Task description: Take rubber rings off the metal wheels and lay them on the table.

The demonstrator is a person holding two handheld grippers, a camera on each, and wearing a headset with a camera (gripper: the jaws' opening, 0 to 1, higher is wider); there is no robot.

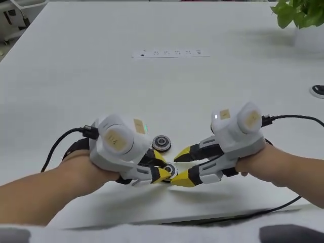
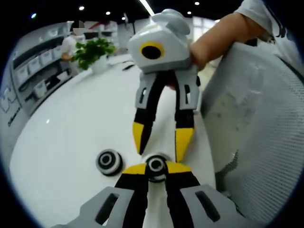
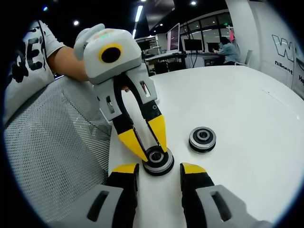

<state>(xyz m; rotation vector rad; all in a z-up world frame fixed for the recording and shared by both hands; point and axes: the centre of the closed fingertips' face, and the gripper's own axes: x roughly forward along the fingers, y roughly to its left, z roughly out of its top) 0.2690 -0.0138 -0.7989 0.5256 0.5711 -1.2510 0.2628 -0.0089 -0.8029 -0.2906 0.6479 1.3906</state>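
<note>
Near edge of a white table (image 1: 202, 91), with two hand-held grippers meeting tip to tip.

On the left, the left gripper (image 1: 163, 173), clamped shut on a small metal wheel (image 1: 169, 171). In the left gripper view, yellow tips pressed against opposite sides of that wheel (image 2: 156, 167). Resting on the tabletop or lifted just clear of it: cannot tell.

On the right, the right gripper (image 1: 181, 167), reaching in from the right with jaws apart, one yellow tip on either side of the held wheel. In the right gripper view, tips spread wide with the wheel (image 3: 158, 161) in the gap between them. Touching it or not: unclear.

Just beyond the two grippers and slightly left, a second wheel (image 1: 161, 143), flat on the table and apart from both grippers. Around its rim, a dark rubber ring (image 2: 99, 162) in place.

Far across the table, a flat white strip (image 1: 170, 53) with small markings. At the far right corner, green leaves of a plant (image 1: 298, 12).
</note>
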